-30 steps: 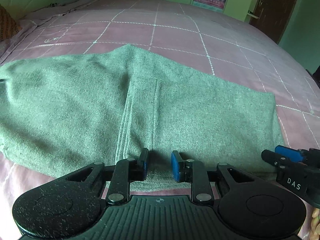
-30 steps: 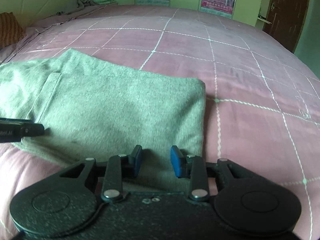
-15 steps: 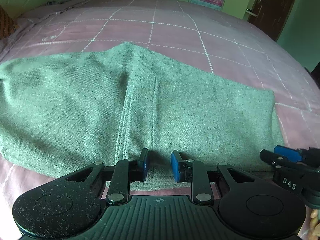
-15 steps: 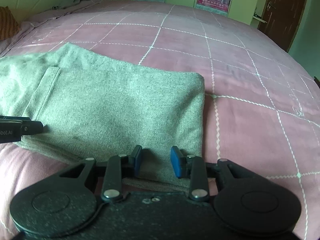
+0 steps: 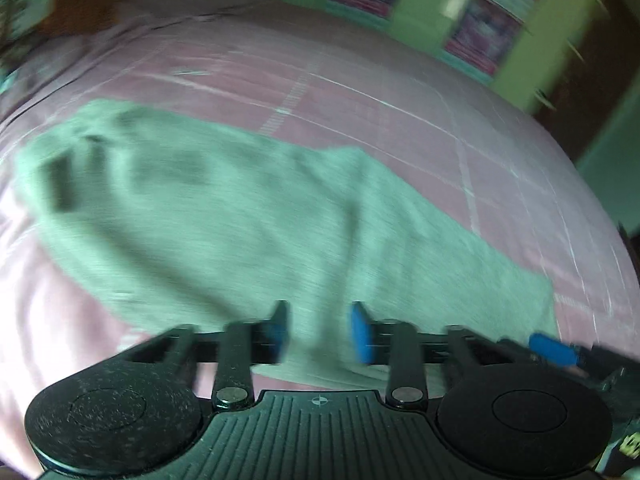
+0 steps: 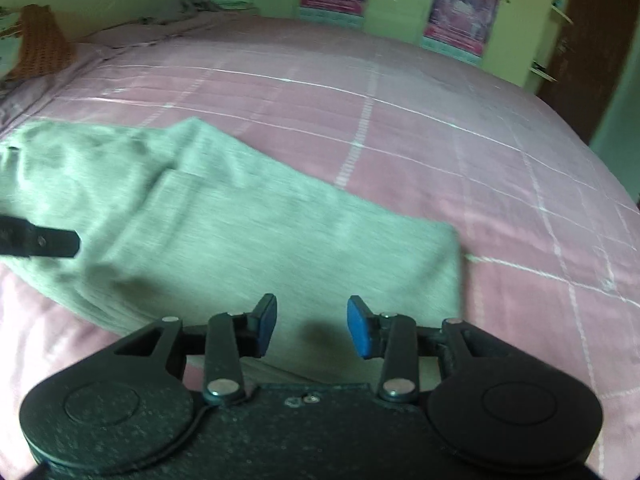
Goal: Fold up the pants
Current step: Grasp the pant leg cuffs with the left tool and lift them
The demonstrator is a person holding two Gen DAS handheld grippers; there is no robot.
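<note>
Grey-green pants [image 5: 248, 220] lie flat on the pink checked bedspread [image 5: 400, 120]; they also show in the right wrist view [image 6: 260, 232]. My left gripper [image 5: 320, 332] is open over the pants' near edge, with nothing between its blue pads. My right gripper [image 6: 312, 324] is open over the near edge close to the pants' right end [image 6: 452, 264]. The right gripper's blue tip shows at the left wrist view's right edge [image 5: 556, 348]. A left finger shows at the right wrist view's left edge [image 6: 44, 242]. The left wrist view is motion-blurred.
The bedspread [image 6: 440, 128] stretches far beyond and to the right of the pants. Green walls with posters [image 6: 460, 12] stand behind the bed. A brown door [image 6: 592, 40] is at the far right. An orange cushion [image 6: 40, 48] and crumpled cloth lie at the far left.
Both grippers have lifted and pulled back from the pants' edge and tilted; more of the room shows. Both sets of jaws stand a little wider. The pants lie as before.
</note>
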